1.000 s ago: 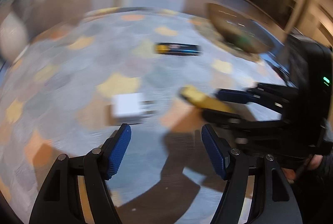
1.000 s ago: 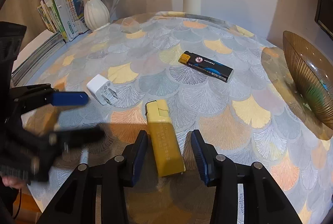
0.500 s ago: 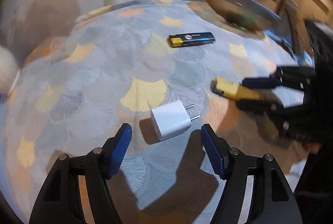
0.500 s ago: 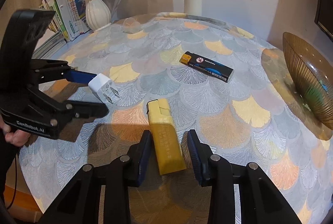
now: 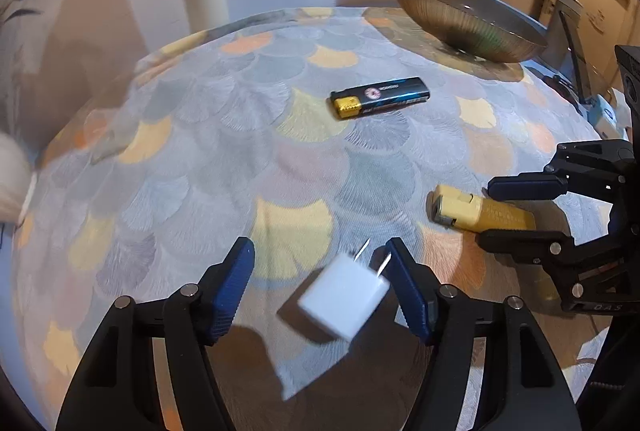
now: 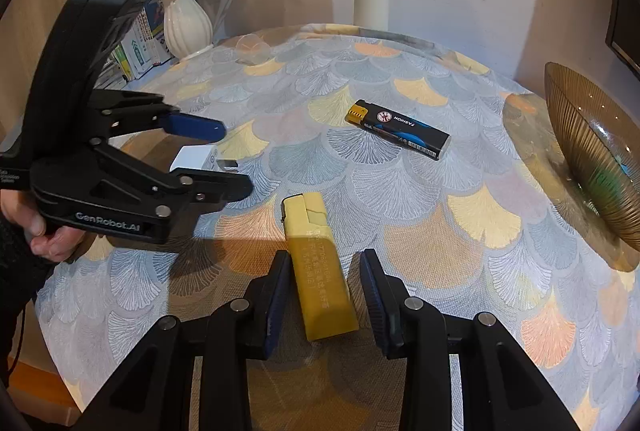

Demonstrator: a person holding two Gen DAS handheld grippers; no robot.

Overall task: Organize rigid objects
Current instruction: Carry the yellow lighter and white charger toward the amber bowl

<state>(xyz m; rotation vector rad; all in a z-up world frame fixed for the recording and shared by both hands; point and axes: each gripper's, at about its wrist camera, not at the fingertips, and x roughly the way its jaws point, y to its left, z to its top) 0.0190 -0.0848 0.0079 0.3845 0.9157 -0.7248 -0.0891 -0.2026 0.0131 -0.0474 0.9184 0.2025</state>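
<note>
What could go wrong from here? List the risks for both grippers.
1. The white charger sits off-centre between the open left gripper, close to one pad, prongs pointing forward; closing may twist or squirt it sideways.
2. The right gripper straddles only the rear of the yellow lighter, with a gap on one side; an end grip could let it pivot.
3. The two grippers work close together and could bump.

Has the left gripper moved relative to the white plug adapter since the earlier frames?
Yes. The left gripper has advanced toward the yellow lighter side; its fingers now straddle the white cube-shaped plug adapter, without pressing it.
</note>
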